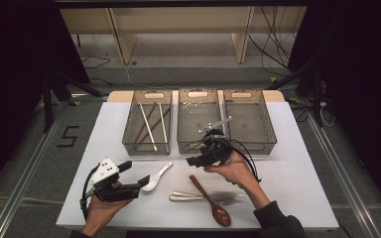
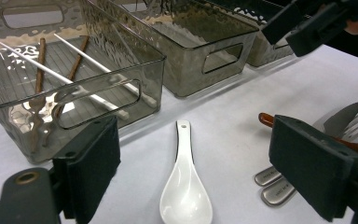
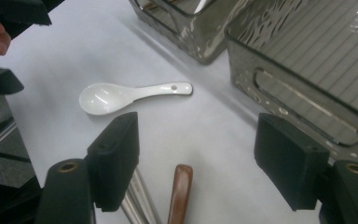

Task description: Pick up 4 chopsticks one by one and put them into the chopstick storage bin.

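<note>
White table [image 1: 302,198] with three smoky plastic bins; the left gripper [image 1: 133,173] gapes empty over a glossy white ceramic spoon [image 1: 157,177], the right gripper [image 1: 194,154] spread above a brown wooden spoon [image 1: 209,200]

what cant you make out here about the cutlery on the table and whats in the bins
- Metal cutlery, high view: blurred, crossed by the wooden spoon; piece count unclear.
- Left gripper view: right pad hides the metal handles' middles.
- Right gripper view: wooden spoon's bowl cut off by the bottom edge.
- Middle bin, high view: the right gripper covers its front.
</note>
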The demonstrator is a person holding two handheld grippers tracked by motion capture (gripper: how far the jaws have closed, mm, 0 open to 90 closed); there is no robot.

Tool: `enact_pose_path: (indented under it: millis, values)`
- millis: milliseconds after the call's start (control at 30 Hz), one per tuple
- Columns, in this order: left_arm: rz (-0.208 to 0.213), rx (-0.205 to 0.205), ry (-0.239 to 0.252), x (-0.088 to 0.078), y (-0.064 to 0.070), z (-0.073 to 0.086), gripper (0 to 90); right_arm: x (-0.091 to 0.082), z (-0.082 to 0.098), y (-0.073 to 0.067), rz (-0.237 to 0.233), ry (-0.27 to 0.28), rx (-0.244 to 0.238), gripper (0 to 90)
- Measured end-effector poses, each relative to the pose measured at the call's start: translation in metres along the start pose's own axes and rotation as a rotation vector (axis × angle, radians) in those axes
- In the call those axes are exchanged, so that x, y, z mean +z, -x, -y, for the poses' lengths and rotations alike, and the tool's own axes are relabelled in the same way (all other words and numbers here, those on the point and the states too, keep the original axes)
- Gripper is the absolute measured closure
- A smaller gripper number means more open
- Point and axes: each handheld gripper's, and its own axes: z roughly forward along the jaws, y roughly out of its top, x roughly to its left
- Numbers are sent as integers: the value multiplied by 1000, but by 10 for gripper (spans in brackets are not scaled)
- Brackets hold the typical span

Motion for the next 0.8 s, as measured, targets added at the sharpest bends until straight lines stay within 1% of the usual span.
enact_pose_path:
  millis: [200, 267, 333, 467, 567, 667, 800]
  values:
    - [-2, 1, -5, 1, -1, 0, 159, -2, 16, -2, -18, 4, 4, 293]
    - [-3, -5, -3, 1, -2, 0, 159, -2, 22, -2, -39, 10, 11, 294]
    - [-1, -10, -2, 1, -2, 0, 159, -1, 25, -2, -46, -2, 11, 294]
    - [-1, -8, -1, 1, -3, -1, 159, 0, 31, 0, -59, -6, 20, 294]
    - [-2, -12, -1, 1, -3, -1, 159, 1, 36, 0, -80, -23, 34, 296]
    - [-1, -14, -1, 2, -3, -1, 159, 2, 40, 0, -83, -34, 34, 297]
    - [1, -7, -7, 3, -2, -2, 159, 5, 43, -2, -91, -58, 34, 296]
